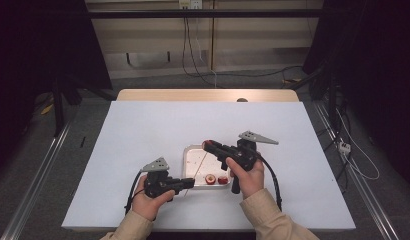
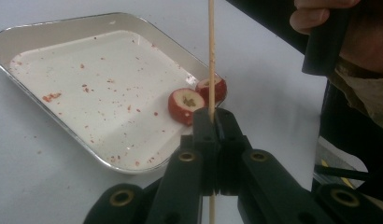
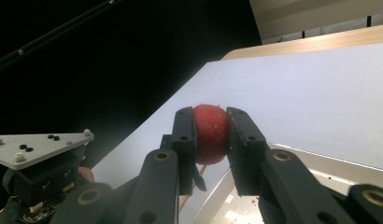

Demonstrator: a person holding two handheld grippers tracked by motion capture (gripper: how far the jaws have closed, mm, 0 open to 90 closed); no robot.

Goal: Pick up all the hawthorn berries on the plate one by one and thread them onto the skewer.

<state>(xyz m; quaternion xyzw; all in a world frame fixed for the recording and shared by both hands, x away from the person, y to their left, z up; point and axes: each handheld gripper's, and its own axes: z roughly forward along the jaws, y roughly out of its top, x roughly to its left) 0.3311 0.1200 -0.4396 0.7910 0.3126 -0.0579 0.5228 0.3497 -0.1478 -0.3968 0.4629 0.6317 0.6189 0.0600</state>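
Left tongs (image 2: 212,122) clamp the thin wooden skewer (image 2: 211,56) over the white metal tray (image 2: 49,35) on the white surface (image 1: 143,130), right tongs (image 3: 211,133) grip a red round fruit piece (image 3: 211,133): align its centre with the tip, push steadily along the skewer's axis.

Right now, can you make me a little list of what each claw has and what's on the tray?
Left claw: shut on the wooden skewer, which points over the tray.
Right claw: shut on a red fruit piece, held up above the tray.
Tray: white with a shiny rim, speckled with red crumbs.
On the tray: two cut red fruit pieces side by side in one corner.
Table: white top.
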